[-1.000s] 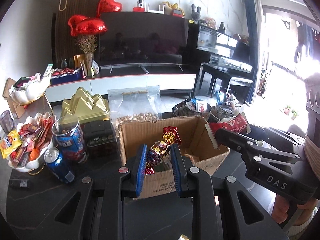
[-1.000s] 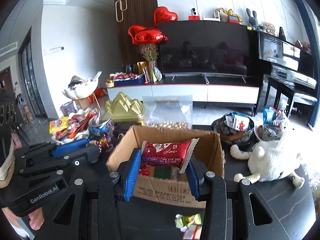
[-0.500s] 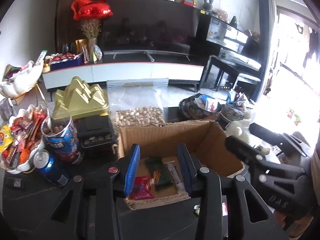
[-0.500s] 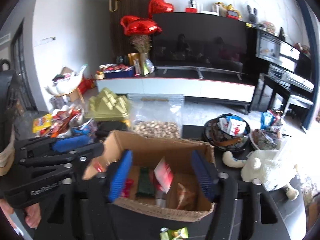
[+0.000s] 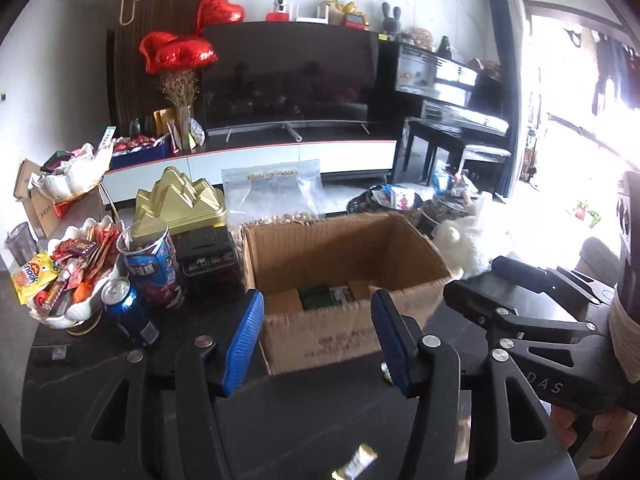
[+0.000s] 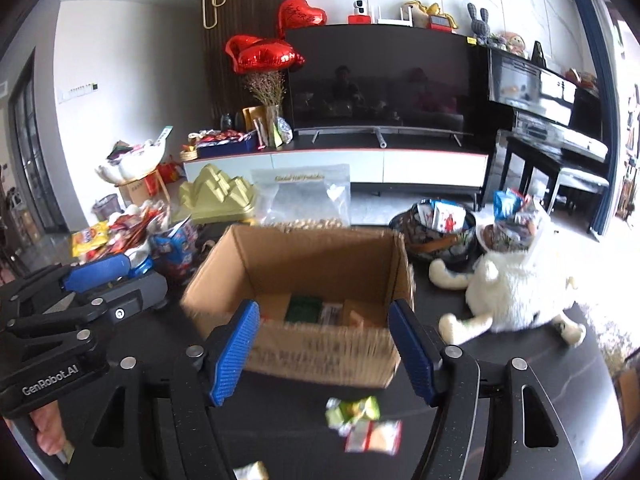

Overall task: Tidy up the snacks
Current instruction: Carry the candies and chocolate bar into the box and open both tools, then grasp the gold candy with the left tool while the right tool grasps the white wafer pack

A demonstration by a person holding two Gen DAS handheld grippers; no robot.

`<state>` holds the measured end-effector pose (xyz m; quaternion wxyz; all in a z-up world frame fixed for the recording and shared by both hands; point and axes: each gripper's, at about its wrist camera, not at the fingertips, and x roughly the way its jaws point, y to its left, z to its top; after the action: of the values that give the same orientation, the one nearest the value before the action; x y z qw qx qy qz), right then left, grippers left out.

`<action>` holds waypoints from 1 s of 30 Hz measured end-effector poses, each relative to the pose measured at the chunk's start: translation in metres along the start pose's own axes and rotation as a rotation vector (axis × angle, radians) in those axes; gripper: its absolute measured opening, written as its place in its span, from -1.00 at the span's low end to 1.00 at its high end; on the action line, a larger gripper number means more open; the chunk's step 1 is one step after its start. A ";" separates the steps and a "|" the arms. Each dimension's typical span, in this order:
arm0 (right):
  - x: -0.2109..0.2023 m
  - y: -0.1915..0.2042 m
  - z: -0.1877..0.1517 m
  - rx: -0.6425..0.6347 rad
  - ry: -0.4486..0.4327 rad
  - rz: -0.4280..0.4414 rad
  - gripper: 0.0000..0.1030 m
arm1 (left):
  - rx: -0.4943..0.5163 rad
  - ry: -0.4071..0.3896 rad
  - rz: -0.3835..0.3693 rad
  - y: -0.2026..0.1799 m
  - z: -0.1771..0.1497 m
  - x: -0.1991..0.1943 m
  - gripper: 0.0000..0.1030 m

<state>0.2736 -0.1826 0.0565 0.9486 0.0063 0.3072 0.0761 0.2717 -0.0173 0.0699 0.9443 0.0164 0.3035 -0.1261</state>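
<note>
One open brown cardboard box (image 6: pixel 312 276). One blue drink can (image 5: pixel 128 312). Three red heart-shaped foil balloons (image 6: pixel 264 56). One white plush toy (image 6: pixel 516 292). Three loose wrapped snacks on dark tabletop (image 6: pixel 364 424) in right wrist view. One gold mountain-shaped tin (image 5: pixel 180 204).

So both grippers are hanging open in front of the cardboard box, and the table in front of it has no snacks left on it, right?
Not quite. Both the left gripper and right gripper are open before the cardboard box, but the right wrist view shows wrapped snacks lying on the table in front of it.
</note>
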 end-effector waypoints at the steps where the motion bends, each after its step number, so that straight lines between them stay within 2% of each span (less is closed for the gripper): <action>1: -0.005 0.001 -0.005 -0.001 0.004 0.002 0.33 | 0.006 0.000 -0.002 -0.003 -0.004 -0.005 0.08; 6: -0.032 0.004 -0.025 0.017 0.007 0.015 0.33 | 0.018 -0.005 -0.032 -0.013 -0.024 -0.027 0.09; 14: -0.066 0.007 -0.057 0.024 -0.021 -0.009 0.41 | 0.068 -0.048 0.004 -0.028 -0.054 -0.057 0.14; 17: -0.074 0.006 -0.071 0.037 -0.020 -0.026 0.41 | 0.069 -0.047 -0.005 -0.031 -0.066 -0.061 0.15; 23: -0.077 -0.001 -0.098 0.072 0.004 -0.040 0.41 | 0.062 -0.017 -0.034 -0.040 -0.092 -0.059 0.15; 30: -0.057 -0.013 -0.136 0.119 0.102 -0.064 0.41 | 0.065 0.042 -0.032 -0.047 -0.120 -0.041 0.15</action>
<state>0.1503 -0.2084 -0.0208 0.9315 0.0490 0.3593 0.0277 0.1594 -0.0401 -0.0020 0.9346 0.0451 0.3191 -0.1507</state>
